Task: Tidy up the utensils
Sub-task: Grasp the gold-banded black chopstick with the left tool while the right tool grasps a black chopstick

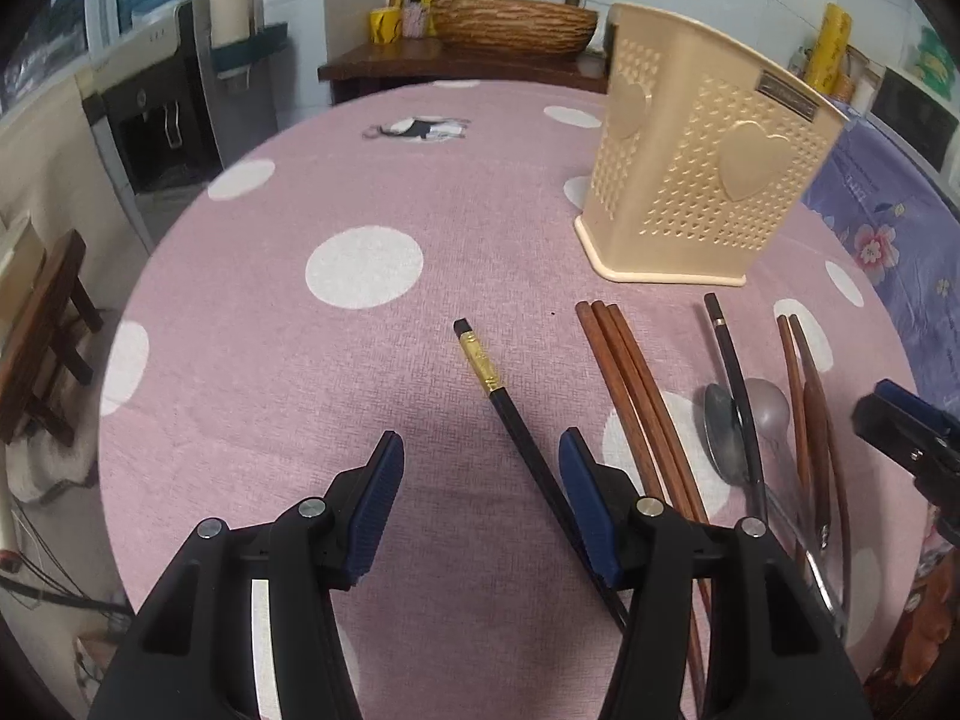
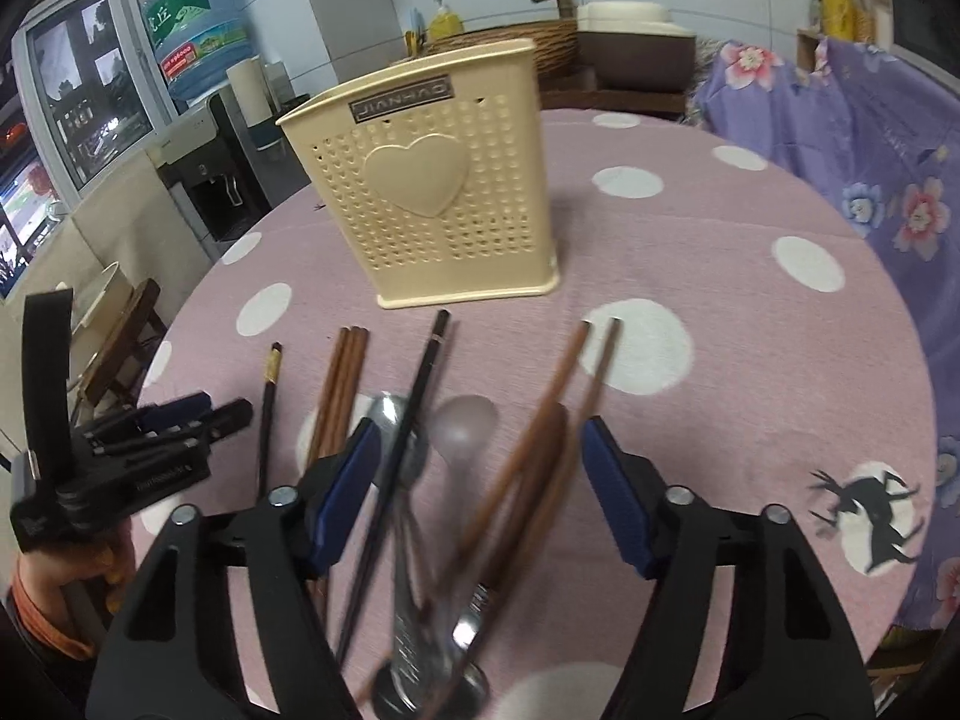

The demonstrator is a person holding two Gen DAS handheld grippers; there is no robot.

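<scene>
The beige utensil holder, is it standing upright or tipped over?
Upright. The beige utensil holder stands on its flat base on the pink dotted tablecloth, open rim on top; the utensils lie in front of it.

A pink tablecloth (image 1: 360, 192) with white dots covers the round table, a purple floral cloth (image 2: 852, 138) bunched at its far right edge. Beyond stand a wooden counter (image 1: 420, 63) bearing a woven basin (image 1: 516, 24) and a yellow cup (image 1: 384, 25), and a water dispenser (image 2: 204, 174) carrying a blue bottle (image 2: 198, 30)
</scene>
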